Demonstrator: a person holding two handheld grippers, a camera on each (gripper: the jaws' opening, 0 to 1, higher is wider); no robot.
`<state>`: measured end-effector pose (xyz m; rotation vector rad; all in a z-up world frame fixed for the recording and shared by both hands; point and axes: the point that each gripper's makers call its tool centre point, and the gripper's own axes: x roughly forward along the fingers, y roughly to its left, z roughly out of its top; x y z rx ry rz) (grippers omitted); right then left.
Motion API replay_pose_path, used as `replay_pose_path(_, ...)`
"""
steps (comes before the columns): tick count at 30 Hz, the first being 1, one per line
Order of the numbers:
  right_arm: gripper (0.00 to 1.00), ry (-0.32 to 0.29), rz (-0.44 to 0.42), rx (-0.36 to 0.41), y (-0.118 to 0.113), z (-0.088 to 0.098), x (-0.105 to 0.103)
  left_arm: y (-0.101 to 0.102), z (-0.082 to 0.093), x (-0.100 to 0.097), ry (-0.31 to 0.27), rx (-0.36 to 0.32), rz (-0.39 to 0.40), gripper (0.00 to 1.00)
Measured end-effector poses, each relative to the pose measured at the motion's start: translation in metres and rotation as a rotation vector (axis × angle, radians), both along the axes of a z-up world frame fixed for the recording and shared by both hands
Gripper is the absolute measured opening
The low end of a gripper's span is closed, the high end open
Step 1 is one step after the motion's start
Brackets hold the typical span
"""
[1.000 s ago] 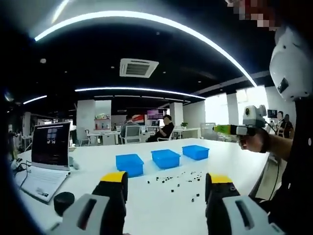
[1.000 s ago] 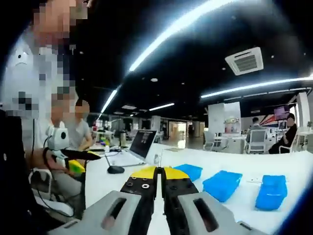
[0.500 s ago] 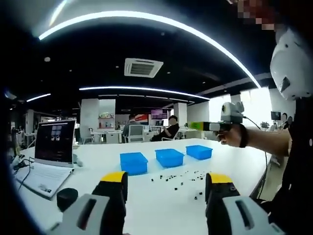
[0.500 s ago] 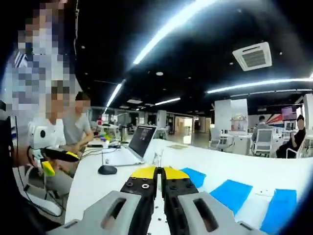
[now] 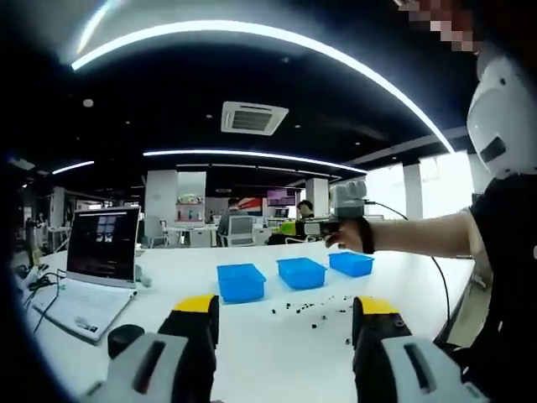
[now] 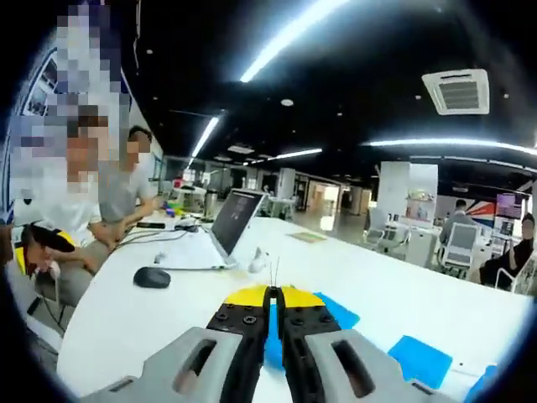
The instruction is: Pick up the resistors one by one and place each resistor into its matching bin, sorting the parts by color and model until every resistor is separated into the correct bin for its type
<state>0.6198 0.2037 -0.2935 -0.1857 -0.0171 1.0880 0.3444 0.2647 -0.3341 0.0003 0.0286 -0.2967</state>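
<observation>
In the left gripper view my left gripper (image 5: 287, 307) stands open and empty above the white table (image 5: 252, 353). Small dark resistors (image 5: 315, 307) lie scattered ahead of it, in front of three blue bins (image 5: 241, 281), (image 5: 301, 272), (image 5: 351, 263). A hand holds my right gripper (image 5: 295, 227) in the air above the bins. In the right gripper view the right gripper (image 6: 273, 294) is shut, with two thin leads of a resistor (image 6: 273, 270) sticking up from the tips. Blue bins (image 6: 336, 311), (image 6: 419, 359) lie just beyond it.
An open laptop (image 5: 101, 252) and a black mouse (image 5: 124, 338) sit on the table's left side; they are also the laptop (image 6: 233, 225) and mouse (image 6: 152, 277) of the right gripper view. People (image 6: 126, 189) sit at its far left. Office desks and chairs fill the background.
In the left gripper view the right gripper has travelled left, from the table's right edge to above the bins. It has stayed shut and the left gripper open.
</observation>
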Motion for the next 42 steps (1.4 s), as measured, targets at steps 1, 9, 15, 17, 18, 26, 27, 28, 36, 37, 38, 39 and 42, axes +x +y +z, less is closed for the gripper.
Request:
replay_pose_path(1, 0.06, 0.003, -0.003, 0.000, 0.006, 0.000, 0.005, 0.001, -0.001, 0.000, 0.001, -0.002, 0.002, 0.65)
replay_pose_path(9, 0.06, 0.035, -0.055, -0.021, 0.045, -0.011, 0.044, 0.002, -0.002, 0.001, 0.007, -0.004, 0.013, 0.65)
replay_pose_path(15, 0.06, 0.050, -0.093, -0.037, 0.057, -0.021, 0.072, 0.004, 0.005, 0.000, -0.009, 0.011, 0.021, 0.65)
replay_pose_path(17, 0.06, 0.045, -0.097, -0.048, 0.058, -0.023, 0.075, 0.004, 0.005, 0.000, -0.007, 0.014, 0.023, 0.65)
replay_pose_path(18, 0.06, 0.045, -0.101, -0.049, 0.059, -0.023, 0.077, 0.004, 0.005, -0.001, -0.009, 0.014, 0.024, 0.65)
replay_pose_path(26, 0.07, 0.045, -0.113, -0.046, 0.056, -0.022, 0.075, 0.003, 0.006, -0.002, -0.005, 0.015, 0.019, 0.65)
replay_pose_path(27, 0.07, 0.040, -0.110, -0.048, 0.056, -0.022, 0.074, 0.002, 0.005, -0.003, -0.003, 0.017, 0.017, 0.65)
replay_pose_path(28, 0.07, 0.036, -0.110, -0.048, 0.056, -0.022, 0.074, 0.002, 0.005, -0.003, -0.003, 0.018, 0.017, 0.65)
replay_pose_path(36, 0.33, 0.024, -0.104, -0.050, 0.053, -0.020, 0.065, -0.001, 0.009, -0.005, -0.011, 0.010, 0.013, 0.65)
replay_pose_path(37, 0.34, 0.017, -0.097, -0.053, 0.053, -0.020, 0.064, -0.001, 0.009, -0.005, -0.012, 0.011, 0.013, 0.65)
replay_pose_path(38, 0.35, 0.013, -0.089, -0.054, 0.053, -0.019, 0.063, -0.001, 0.008, -0.005, -0.011, 0.011, 0.013, 0.65)
replay_pose_path(39, 0.35, 0.009, -0.084, -0.053, 0.050, -0.018, 0.060, -0.001, 0.008, -0.005, -0.010, 0.011, 0.013, 0.65)
replay_pose_path(42, 0.37, 0.013, -0.069, -0.037, 0.037, -0.015, 0.048, -0.002, 0.008, -0.004, -0.011, 0.008, 0.007, 0.65)
